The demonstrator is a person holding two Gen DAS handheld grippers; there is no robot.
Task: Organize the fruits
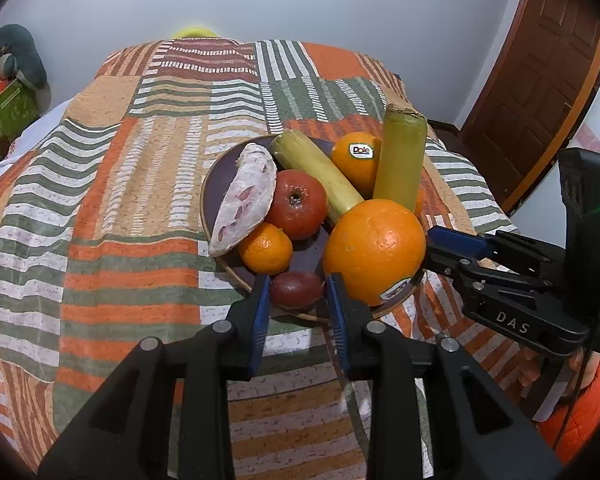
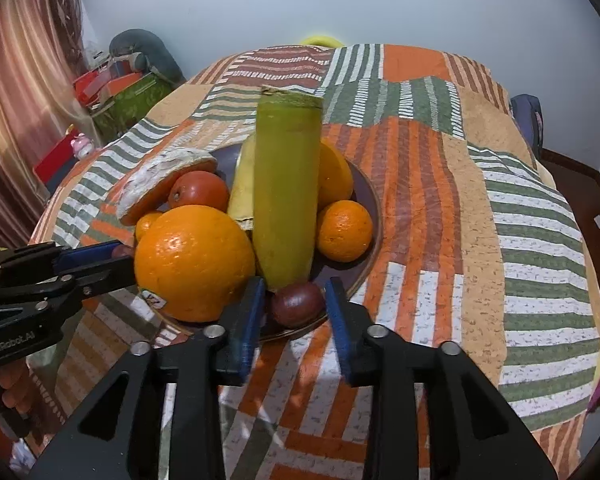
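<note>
A pale-walled room with a dark wooden door (image 1: 540, 92) off to one side, and most of it taken up by a table under a patchwork cloth (image 1: 112, 208) of orange, green and white stripes. Near the edge closest to the person sits a dark round plate (image 1: 210, 196) heaped with fruit: two long yellow-green stalks, one propped almost upright (image 1: 400, 160), the other lying across the pile (image 1: 316, 176); a big orange (image 1: 374, 250) at the near rim; a labelled orange (image 1: 358, 160) behind; a red tomato-like fruit (image 1: 296, 204); a pale cut slice (image 1: 244, 200) leaning on it; a small mandarin (image 1: 266, 248); and, smallest, dark purple round fruit on the near rim. The left gripper (image 1: 298, 312) points down at one such purple fruit (image 1: 296, 290), which lies straight ahead just beyond its blue fingertips, centred in the gap; the jaws stand a little apart and hold nothing. The right gripper (image 2: 296, 312) is set the same way, slightly parted and empty, with a purple fruit (image 2: 298, 304) dead ahead between its tips; whether it is the same fruit I cannot tell. Each is about equally near, so a short push forward looks enough, minding the big orange crowding one side.
</note>
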